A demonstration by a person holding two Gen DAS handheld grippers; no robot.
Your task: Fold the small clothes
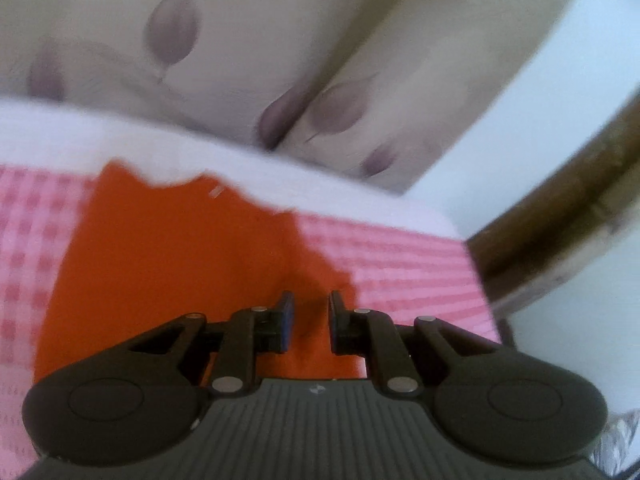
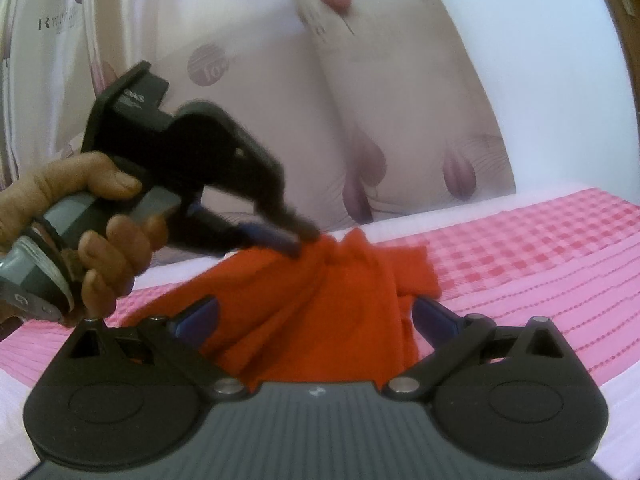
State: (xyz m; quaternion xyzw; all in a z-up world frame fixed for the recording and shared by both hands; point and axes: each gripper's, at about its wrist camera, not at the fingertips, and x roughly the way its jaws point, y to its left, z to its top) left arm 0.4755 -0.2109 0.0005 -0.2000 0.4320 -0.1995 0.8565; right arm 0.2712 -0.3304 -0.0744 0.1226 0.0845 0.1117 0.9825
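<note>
Left gripper (image 1: 310,322) has its jaws apart with nothing pinched, tips down at the orange garment (image 1: 168,248). Right gripper (image 2: 316,316) is spread wide around the bunched cloth, not squeezing. It's lying on the pink checked sheet (image 2: 520,248). Only readable bit: an "R" on the leaf-print fabric (image 2: 44,24) behind.

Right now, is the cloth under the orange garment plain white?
No, the cloth beneath the orange garment is pink checked.
</note>
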